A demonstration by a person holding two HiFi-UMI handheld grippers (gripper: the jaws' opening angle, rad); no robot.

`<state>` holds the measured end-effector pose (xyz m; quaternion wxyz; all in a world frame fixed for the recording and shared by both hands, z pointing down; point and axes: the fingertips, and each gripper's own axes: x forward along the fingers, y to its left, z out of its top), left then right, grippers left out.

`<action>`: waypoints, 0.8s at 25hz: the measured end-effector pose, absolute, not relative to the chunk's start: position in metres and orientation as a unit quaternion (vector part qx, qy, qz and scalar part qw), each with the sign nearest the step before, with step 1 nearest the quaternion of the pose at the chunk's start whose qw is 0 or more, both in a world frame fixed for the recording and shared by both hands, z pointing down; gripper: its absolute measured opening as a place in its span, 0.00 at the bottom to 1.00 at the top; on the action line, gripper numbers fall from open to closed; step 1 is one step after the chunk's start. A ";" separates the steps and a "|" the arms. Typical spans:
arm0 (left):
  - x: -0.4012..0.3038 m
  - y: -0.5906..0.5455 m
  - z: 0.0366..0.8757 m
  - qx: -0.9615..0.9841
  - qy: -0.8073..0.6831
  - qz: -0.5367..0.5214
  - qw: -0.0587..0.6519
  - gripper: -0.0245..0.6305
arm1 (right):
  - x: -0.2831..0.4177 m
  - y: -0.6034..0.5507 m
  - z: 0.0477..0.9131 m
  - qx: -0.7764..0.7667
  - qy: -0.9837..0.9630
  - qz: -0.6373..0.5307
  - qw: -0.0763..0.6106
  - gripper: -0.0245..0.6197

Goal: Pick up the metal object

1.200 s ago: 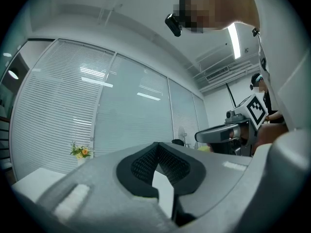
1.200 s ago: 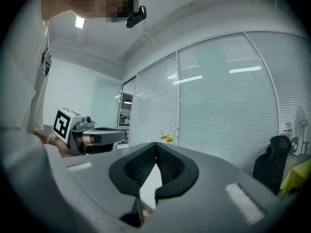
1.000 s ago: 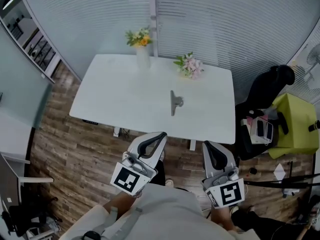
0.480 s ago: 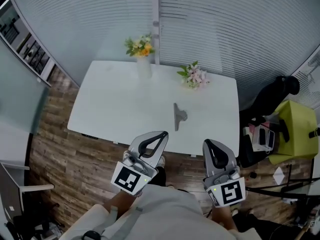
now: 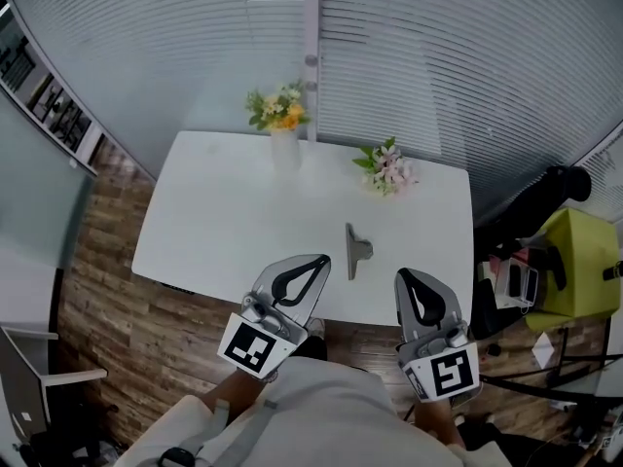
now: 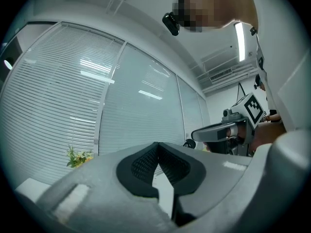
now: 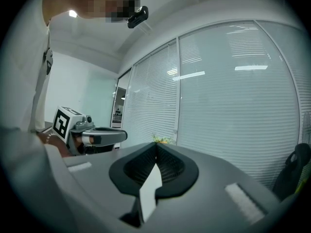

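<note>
Metal object (image 5: 356, 251) lies flat on white worktop (image 5: 234, 222), right of centre, near front edge, ahead of and between both grippers, touching neither.

Bkgd: wall of pale blinds (image 5: 438, 66) behind worktop, wood floor (image 5: 107, 261) to its left. Yellow-green seat (image 5: 574, 261) and black chair (image 5: 545, 202) off the worktop's right end.

L gripper (image 5: 322, 260) hovers over front edge of worktop, tips pointing twd the metal object. In the left gripper view its jaws meet at the tips (image 6: 156, 144), closed, nothing betw them. R gripper (image 5: 401, 276) hangs just off the front edge, right of the object. In the right gripper view its jaws also meet at the tips (image 7: 156, 144), fully closed, empty. Each gripper shows in the other's view, held level w/ it.

At the back edge: white vase w/ yellow flowers (image 5: 282, 115) left of centre, small pink flower bunch (image 5: 389, 168) to its right, both well apart from the metal object.
</note>
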<state>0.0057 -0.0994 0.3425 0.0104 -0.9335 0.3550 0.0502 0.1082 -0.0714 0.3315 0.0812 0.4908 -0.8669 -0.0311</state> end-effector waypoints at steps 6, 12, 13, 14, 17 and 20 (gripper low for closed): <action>-0.004 -0.123 0.343 -0.936 0.349 0.051 0.005 0.04 | 0.094 -0.096 0.328 0.493 -0.865 -0.036 0.079 0.05; -0.004 -0.136 0.344 -0.939 0.341 0.050 0.008 0.04 | 0.095 -0.107 0.330 0.504 -0.860 -0.032 0.078 0.05; -0.003 -0.138 0.344 -0.939 0.341 0.050 0.007 0.04 | 0.096 -0.108 0.331 0.504 -0.859 -0.032 0.078 0.05; -0.003 -0.139 0.344 -0.939 0.340 0.050 0.007 0.04 | 0.096 -0.110 0.331 0.505 -0.859 -0.032 0.077 0.05; 0.001 -0.143 0.345 -0.940 0.337 0.049 0.008 0.04 | 0.099 -0.116 0.331 0.509 -0.857 -0.034 0.076 0.05; 0.005 -0.145 0.345 -0.941 0.336 0.049 0.009 0.04 | 0.104 -0.118 0.330 0.512 -0.855 -0.034 0.071 0.05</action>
